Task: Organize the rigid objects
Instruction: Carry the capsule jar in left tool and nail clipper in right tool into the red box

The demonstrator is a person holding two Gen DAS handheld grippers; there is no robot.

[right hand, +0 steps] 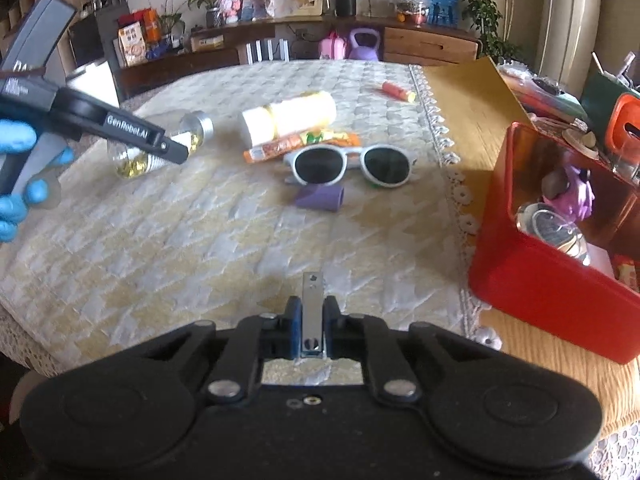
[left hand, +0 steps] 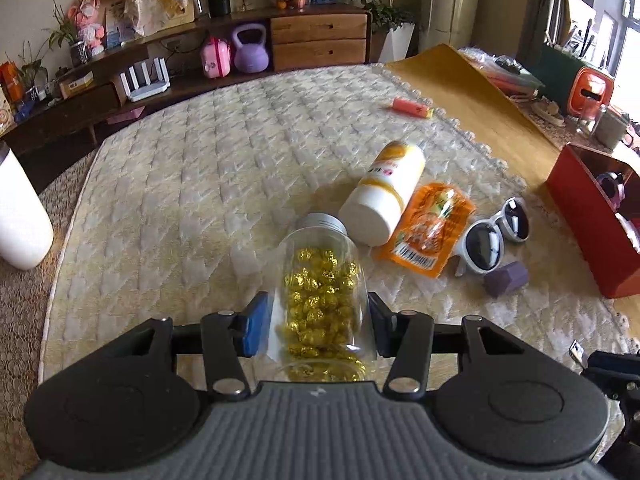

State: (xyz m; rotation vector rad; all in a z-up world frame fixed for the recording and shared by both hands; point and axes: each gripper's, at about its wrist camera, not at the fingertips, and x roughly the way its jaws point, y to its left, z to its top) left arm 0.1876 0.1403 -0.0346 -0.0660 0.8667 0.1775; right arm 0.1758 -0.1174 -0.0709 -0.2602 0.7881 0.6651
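My left gripper (left hand: 318, 328) is shut on a clear jar (left hand: 320, 276) with a silver lid, full of gold-wrapped pieces. In the right wrist view that jar (right hand: 136, 160) hangs tilted just above the quilted mat, gripped by the left gripper (right hand: 172, 152) in a blue-gloved hand (right hand: 16, 140). My right gripper (right hand: 312, 320) is shut on a small flat metal nail clipper (right hand: 312, 300) that sticks forward from the pads, low over the mat near the red box (right hand: 540, 280). Lying on the mat are a white and yellow bottle (right hand: 288, 118), an orange sachet (right hand: 280, 146), white sunglasses (right hand: 352, 164) and a purple block (right hand: 320, 196).
The red box (left hand: 588, 232) is open-topped and holds a can and a purple toy. A red tube (right hand: 396, 90) lies at the mat's far edge. A white cylinder (left hand: 20, 216) stands at the left. Cluttered shelves and a cabinet line the far wall.
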